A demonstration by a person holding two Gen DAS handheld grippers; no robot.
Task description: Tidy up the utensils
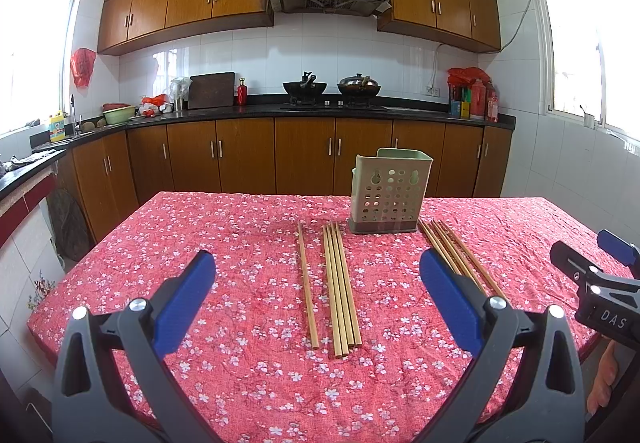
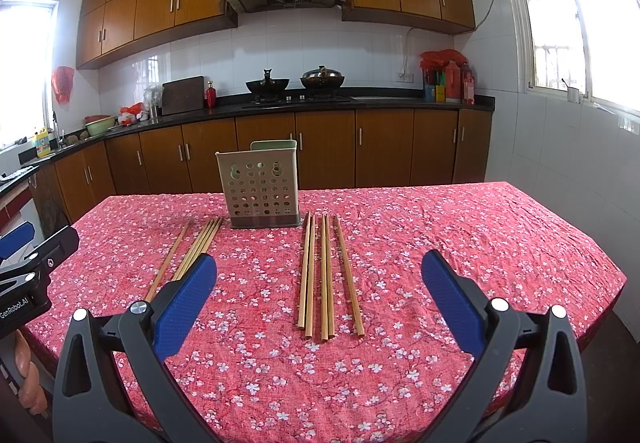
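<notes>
Fingers (image 1: pixel 188 299) of the left gripper (image 1: pixel 318 295) spreading wide, gripping nothing, hovering over the red floral tablecloth (image 1: pixel 240 383). Same over on the right gripper (image 2: pixel 319 295): blue pads (image 2: pixel 448 299) gaping apart, holding nothing, hanging above the cloth. Looking toward the perforated utensil holder (image 1: pixel 390 199), standing upright near the table's far edge. Lying flat just left of the holder, running back toward the grippers: one lone chopstick (image 1: pixel 307 283) and a tight bundle of chopsticks (image 1: pixel 340 287) beside it. Lying just right of the holder: five more chopsticks (image 2: pixel 328 275), roughly parallel, none touching the pads.
</notes>
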